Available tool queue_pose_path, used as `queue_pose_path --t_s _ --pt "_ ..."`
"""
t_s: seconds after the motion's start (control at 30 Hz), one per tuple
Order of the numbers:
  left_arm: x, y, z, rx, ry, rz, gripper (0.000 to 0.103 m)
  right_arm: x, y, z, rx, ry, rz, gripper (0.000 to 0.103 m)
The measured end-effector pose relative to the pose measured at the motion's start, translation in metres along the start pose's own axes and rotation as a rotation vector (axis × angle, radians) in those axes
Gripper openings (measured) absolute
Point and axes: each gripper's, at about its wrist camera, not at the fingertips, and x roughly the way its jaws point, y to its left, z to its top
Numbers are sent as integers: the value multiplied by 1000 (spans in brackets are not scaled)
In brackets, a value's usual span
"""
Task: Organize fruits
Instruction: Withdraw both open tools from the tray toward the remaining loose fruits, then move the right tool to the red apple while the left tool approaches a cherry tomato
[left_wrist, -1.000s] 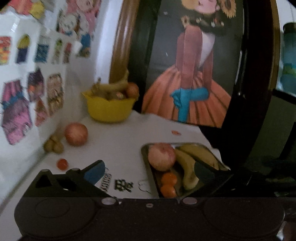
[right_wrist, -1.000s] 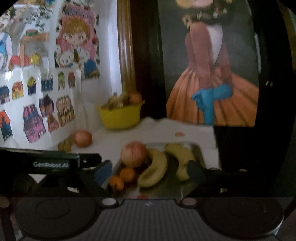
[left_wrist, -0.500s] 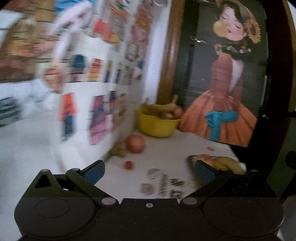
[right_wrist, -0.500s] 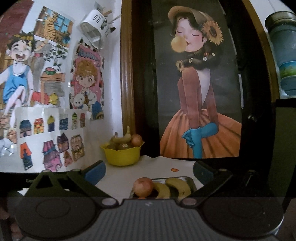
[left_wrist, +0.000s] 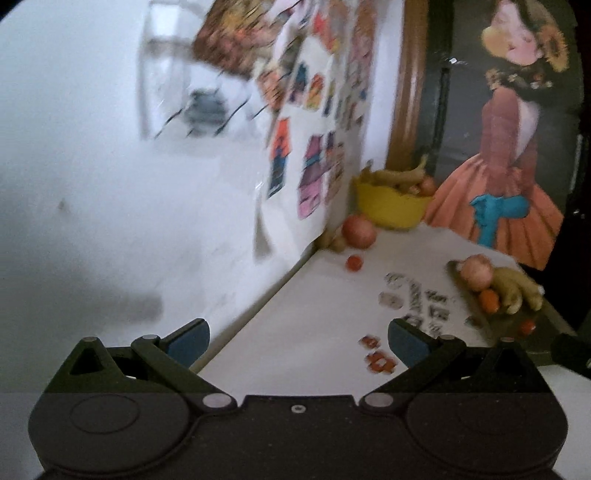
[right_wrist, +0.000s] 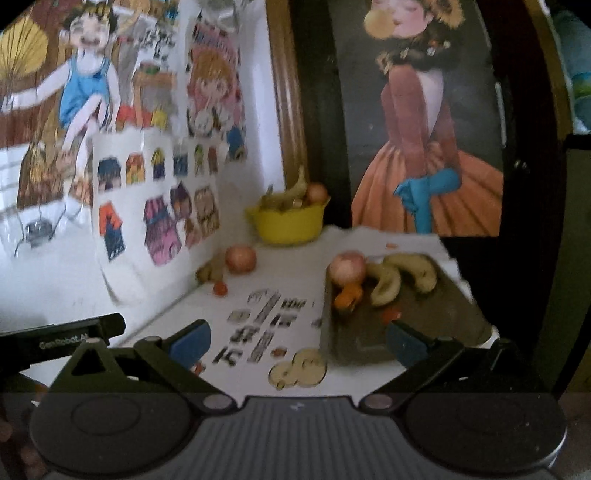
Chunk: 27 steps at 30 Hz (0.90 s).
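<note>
A white table (right_wrist: 295, 373) carries a yellow bowl (right_wrist: 288, 227), metal tray (right_wrist: 436, 317) and loose apple (right_wrist: 241, 258).

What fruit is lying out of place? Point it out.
An apple, a small red fruit and some brownish pieces lie loose on the table by the wall, outside both the yellow bowl and the tray. Nothing looks spilled or broken.

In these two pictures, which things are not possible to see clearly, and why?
- Yellow bowl: the rim hides the lower fruit in both views.
- Printed characters on the table: blurred in both views.
- Tray: left wrist view, near corner hidden by the gripper finger.
- Small lumps beside the loose apple: too blurred to identify.
</note>
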Motion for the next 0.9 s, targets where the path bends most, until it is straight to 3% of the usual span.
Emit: queue_pose_path --t_s 0.23,0.4,0.7,0.9 --pt "14 10 -1 -10 64 101 102 33 9 4 -31 84 65 103" --pt "30 -2 9 40 85 117 102 67 10 19 -24 113 122 103" --pt "68 -31 28 124 76 8 102 118 8 50 -54 141 205 103" --pt "104 -46 42 150 77 -53 102 161 11 74 -165 163 302 103"
